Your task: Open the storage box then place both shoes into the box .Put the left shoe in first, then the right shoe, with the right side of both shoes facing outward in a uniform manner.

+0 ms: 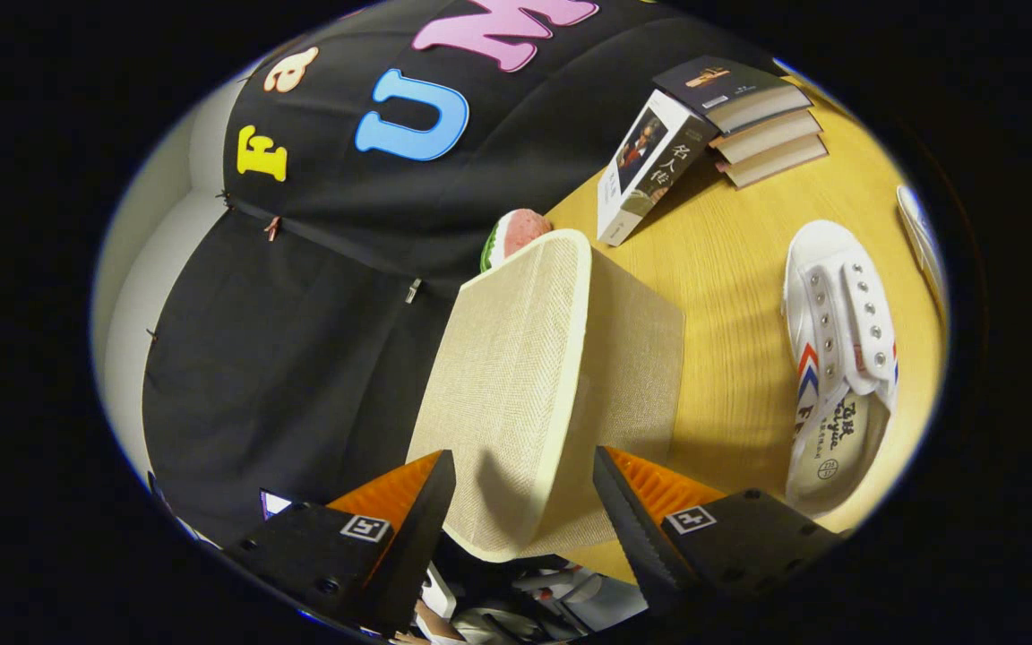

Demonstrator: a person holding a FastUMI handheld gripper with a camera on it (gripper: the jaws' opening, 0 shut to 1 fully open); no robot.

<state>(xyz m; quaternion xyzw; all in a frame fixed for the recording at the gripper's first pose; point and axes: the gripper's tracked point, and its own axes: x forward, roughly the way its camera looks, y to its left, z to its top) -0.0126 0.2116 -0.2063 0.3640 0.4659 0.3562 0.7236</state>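
Gripper (525, 488) fingers stand spread to either side of the storage box (628, 358) lid (503, 385), which is raised on edge between them; no firm clamp is evident. Swing the lid fully clear before fetching the white shoe (838, 358) lying beyond on the wooden table (731, 260).

the beige woven fabric storage box (561, 358) sits on the table, lid raised (tilted up); the white canvas shoe (838, 358) lies beside it.
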